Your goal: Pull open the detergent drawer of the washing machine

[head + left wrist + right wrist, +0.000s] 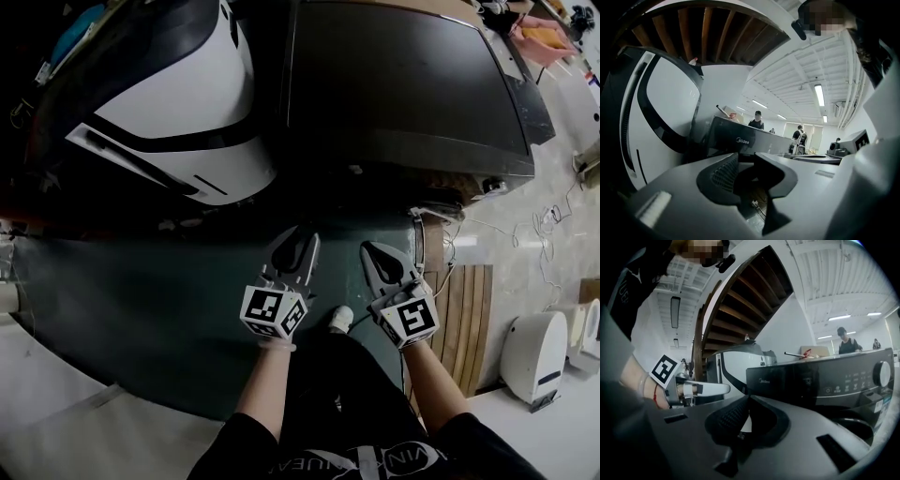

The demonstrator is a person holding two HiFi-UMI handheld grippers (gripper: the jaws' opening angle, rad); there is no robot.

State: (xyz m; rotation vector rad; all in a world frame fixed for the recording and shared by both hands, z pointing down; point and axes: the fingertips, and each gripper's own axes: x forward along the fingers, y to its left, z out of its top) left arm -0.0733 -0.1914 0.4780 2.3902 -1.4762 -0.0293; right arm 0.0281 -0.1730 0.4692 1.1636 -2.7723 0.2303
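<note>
Dark floor (141,309) carries the black washing machine (815,376), with "Midea" lettering (743,139), at its far edge, right of a white machine (178,122). The detergent drawer's outline is unclear. Nothing sits in the slightly parted left gripper (745,158), and the right gripper (747,400) is clenched on nothing.

Open floor (141,309) before washing machine (403,84)

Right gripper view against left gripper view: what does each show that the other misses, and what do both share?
Right only: the dial on the washer, and the left gripper with its marker cube. Left only: the gap between the left gripper's jaws, with nothing in it. Both: the washer, the white machine beside it, the wooden stairs overhead, and people behind.
</note>
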